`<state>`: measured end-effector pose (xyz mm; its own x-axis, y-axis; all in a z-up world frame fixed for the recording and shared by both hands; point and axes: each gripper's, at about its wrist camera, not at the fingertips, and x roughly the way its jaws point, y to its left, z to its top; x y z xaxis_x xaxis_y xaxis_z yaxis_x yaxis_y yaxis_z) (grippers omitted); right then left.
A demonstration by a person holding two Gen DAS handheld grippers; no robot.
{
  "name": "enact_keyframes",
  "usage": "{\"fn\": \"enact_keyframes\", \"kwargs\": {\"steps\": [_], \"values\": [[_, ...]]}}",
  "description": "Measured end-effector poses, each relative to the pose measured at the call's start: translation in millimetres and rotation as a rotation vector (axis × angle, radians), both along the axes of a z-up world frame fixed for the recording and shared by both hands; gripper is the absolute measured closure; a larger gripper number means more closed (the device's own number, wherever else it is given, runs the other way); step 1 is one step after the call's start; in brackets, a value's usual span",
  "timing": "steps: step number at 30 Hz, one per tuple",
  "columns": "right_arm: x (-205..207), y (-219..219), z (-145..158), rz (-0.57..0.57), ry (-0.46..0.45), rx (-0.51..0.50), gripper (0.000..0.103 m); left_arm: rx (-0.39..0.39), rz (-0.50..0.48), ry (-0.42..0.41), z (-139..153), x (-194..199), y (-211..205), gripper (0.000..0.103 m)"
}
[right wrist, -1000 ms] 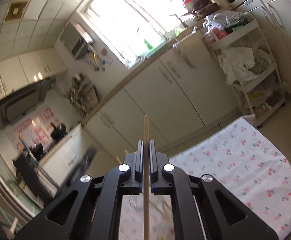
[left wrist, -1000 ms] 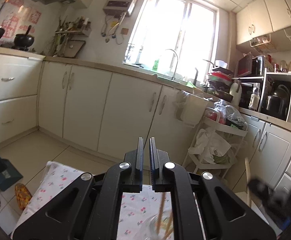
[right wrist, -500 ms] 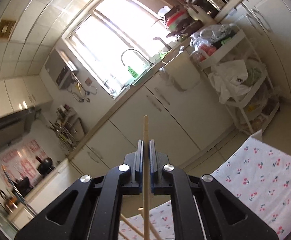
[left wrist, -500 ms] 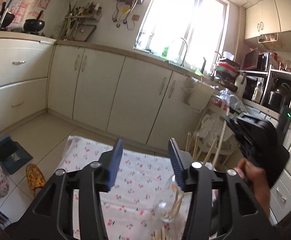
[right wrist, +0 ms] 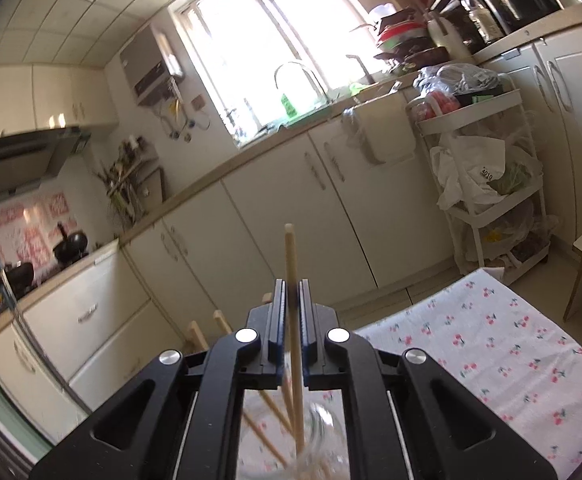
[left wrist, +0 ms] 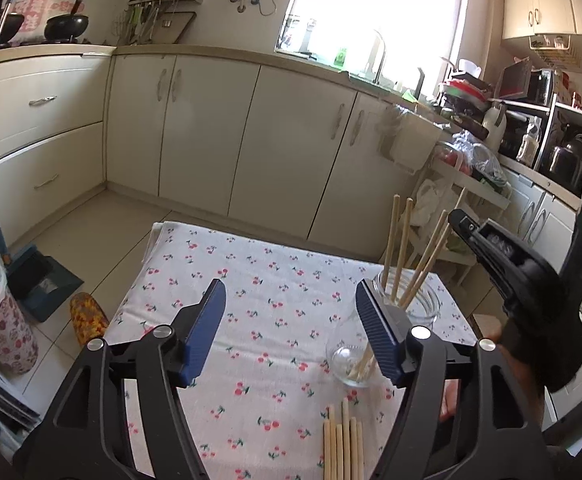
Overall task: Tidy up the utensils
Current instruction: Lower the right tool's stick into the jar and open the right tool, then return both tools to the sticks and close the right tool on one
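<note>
Left gripper (left wrist: 289, 334) jaws have just spread wide, nothing between them. Right gripper (right wrist: 289, 320) jaws, just easing apart, flank one chopstick (right wrist: 291, 264) lowered into the glass jar (left wrist: 419, 306). Four stand inside; a bundle (left wrist: 343, 444) remains on the tablecloth (left wrist: 251, 280).

A white plastic bag (right wrist: 477, 176) bears "4010".
</note>
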<state>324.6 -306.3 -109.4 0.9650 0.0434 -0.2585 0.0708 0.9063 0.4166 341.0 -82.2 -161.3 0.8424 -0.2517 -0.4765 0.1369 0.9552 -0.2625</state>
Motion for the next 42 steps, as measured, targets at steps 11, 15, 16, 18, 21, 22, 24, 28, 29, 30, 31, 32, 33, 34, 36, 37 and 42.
{"fn": "enact_keyframes", "kwargs": {"steps": [11,15,16,18,21,22,24,28,29,30,31,32,33,34,36,37,42], "values": [[-90.0,23.1,5.1,0.122,0.193,-0.122,0.055,0.088,0.004,0.104,20.3,-47.7,0.3,0.023],[-130.9,31.0,-3.9,0.143,0.31,-0.159,0.047,0.156,0.016,0.133,26.4,-70.5,-0.5,0.021],[-139.7,31.7,-6.2,0.143,0.33,-0.161,0.047,0.167,0.021,0.136,28.3,-75.2,0.4,0.02],[-157.5,33.2,-10.5,0.153,0.366,-0.162,0.047,0.181,0.032,0.142,31.9,-87.8,3.3,0.019],[-176.7,33.0,-12.6,0.15,0.39,-0.152,0.047,0.179,0.046,0.145,38.1,-104.6,9.2,0.018],[-183.1,33.7,-12.2,0.152,0.395,-0.147,0.047,0.18,0.049,0.143,41.0,-108.9,10.3,0.018],[-191.5,34.7,-9.1,0.154,0.394,-0.145,0.046,0.187,0.05,0.135,46.6,-118.7,12.4,0.018],[-206.9,40.8,-2.8,0.161,0.388,-0.148,0.045,0.196,0.044,0.121,55.8,-135.5,14.2,0.017],[-209.6,41.6,-1.6,0.161,0.387,-0.148,0.045,0.198,0.043,0.118,57.7,-138.2,14.7,0.017],[-211.9,42.3,-0.9,0.161,0.389,-0.149,0.045,0.2,0.043,0.116,59.6,-141.7,15.1,0.017],[-214.1,42.6,-0.4,0.162,0.39,-0.147,0.045,0.2,0.043,0.114,61.4,-145.2,15.6,0.017],[-215.3,42.8,0.2,0.164,0.391,-0.144,0.045,0.2,0.044,0.112,62.4,-147.0,15.9,0.017],[-216.8,42.4,0.2,0.165,0.392,-0.144,0.045,0.199,0.044,0.111,64.3,-150.5,16.7,0.017],[-219.1,43.4,0.4,0.165,0.393,-0.146,0.045,0.198,0.044,0.11,65.5,-152.5,17.3,0.016],[-223.3,44.9,0.6,0.167,0.392,-0.152,0.045,0.197,0.043,0.11,67.1,-156.9,18.8,0.016],[-225.4,45.4,-0.1,0.168,0.394,-0.154,0.045,0.197,0.043,0.112,67.5,-159.7,19.6,0.016],[-223.8,46.3,-14.5,0.188,0.423,-0.164,0.06,0.194,0.044,0.138,61.4,-168.8,27.7,0.015]]}}
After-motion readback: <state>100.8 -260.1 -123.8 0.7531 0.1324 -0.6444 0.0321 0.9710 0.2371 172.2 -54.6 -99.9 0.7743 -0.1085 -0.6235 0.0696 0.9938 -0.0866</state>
